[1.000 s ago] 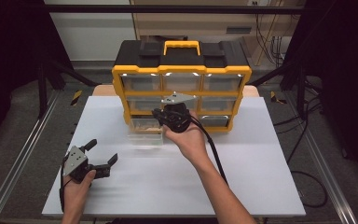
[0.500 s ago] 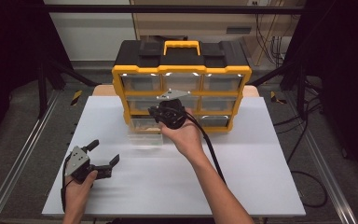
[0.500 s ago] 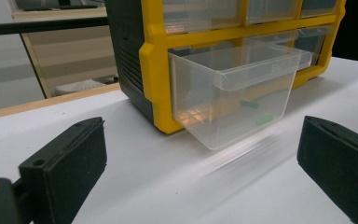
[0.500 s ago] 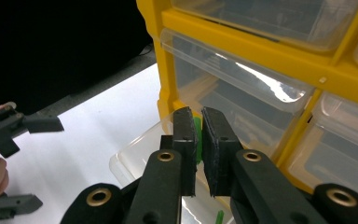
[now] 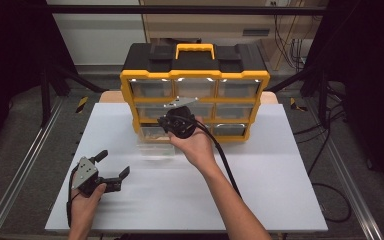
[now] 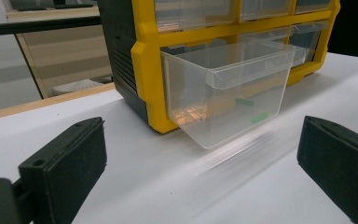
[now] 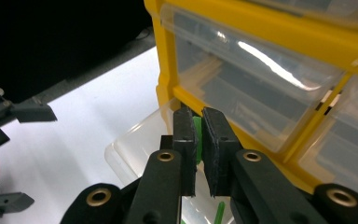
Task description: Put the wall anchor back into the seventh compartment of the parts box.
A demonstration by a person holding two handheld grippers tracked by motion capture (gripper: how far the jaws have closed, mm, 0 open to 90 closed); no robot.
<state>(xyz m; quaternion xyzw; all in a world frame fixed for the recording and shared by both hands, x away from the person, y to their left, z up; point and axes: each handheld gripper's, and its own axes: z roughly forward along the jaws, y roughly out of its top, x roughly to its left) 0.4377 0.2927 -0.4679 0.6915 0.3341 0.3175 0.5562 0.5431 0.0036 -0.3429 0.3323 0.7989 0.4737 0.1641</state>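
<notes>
The right tool is pinching a small green piece, thin and stick-like, with only a sliver of it showing between the two black pads. It hangs right over the pulled-out clear drawer, the bottom-left one of the yellow and black organizer. From the high view the right tool is up against the organizer's front, about at its middle row, with a hand wrapped round it from below and a black cable trailing back along the forearm.

The drawer is see-through plastic with a lip along its front edge, and it juts out from the cabinet over the desk. Inside it lie a couple more green bits near the bottom, and something orange-brown shows through its left wall; I can't tell what that is. Another green stick shows in the drawer beneath the right tool.

The left tool is held low near the front-left corner of the desk, well apart from the organizer, its jaws spread wide with nothing between them. In its own view the left tool looks across bare white surface toward the open drawer.

The desk top is plain white, sitting on a wooden board that peeks out at the far edge behind the organizer. The organizer stands at the far middle, nine clear drawers in three rows, with a yellow carry handle on its black lid. Around it the room is dim: grey floor, metal rails along both sides, and cables hanging at the far right.
</notes>
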